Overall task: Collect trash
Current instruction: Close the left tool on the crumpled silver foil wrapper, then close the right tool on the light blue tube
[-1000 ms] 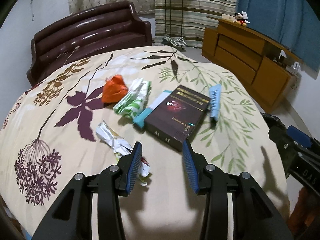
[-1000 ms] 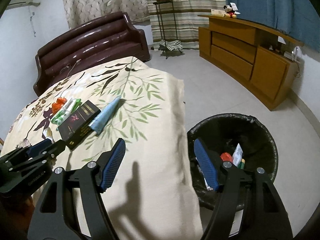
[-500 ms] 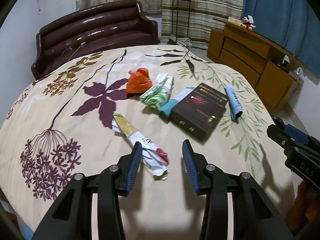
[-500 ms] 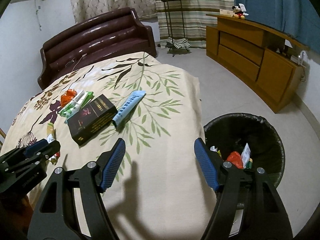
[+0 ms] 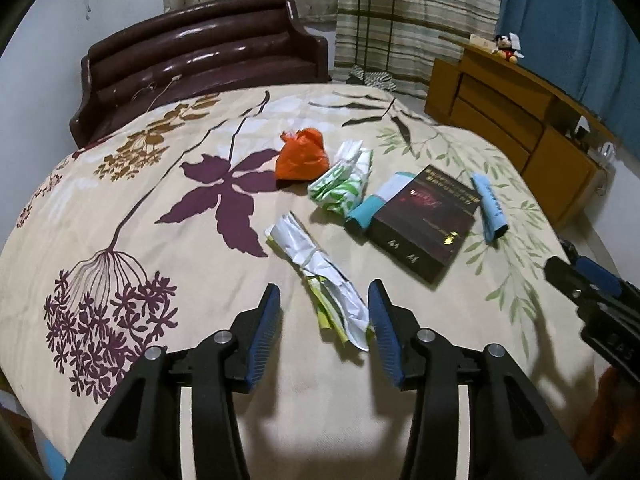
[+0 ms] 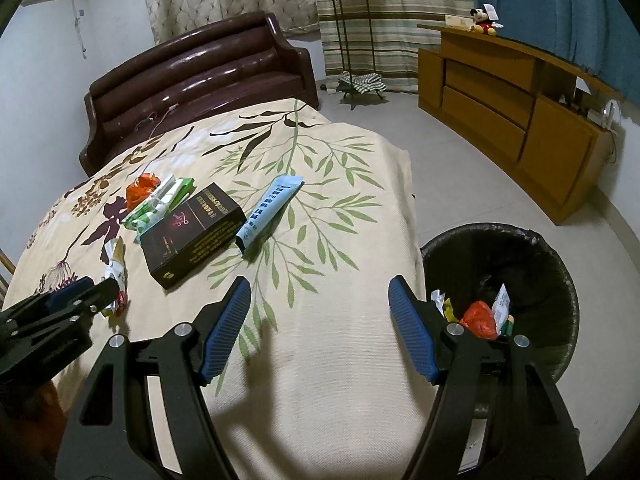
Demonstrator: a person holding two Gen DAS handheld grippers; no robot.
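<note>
The bed [image 5: 120,240], under its flowered spread, serves as the landmark: all the remaining litter lies on it, and the black-lined bin [image 6: 560,280] stands on the floor just beside its right edge, probably so each piece has a short trip; it already holds an orange scrap and some wrappers. Near the bed's middle sits a dark box [image 5: 424,220], with a light blue tube [image 5: 490,210] just beside it on the bin side. On the box's headboard side lie a green-and-white pack [image 5: 344,184] and an orange crumpled bag [image 5: 302,156]. Closest to the foot of the bed lies a long crumpled white wrapper [image 5: 320,276]. The left gripper [image 5: 324,328] straddles its near end, its jaws opening and no pad visibly pressing the paper, apparently lined up for a pinch. The right gripper [image 6: 320,328] hangs spread wide and empty over bare spread beside the bin.
</note>
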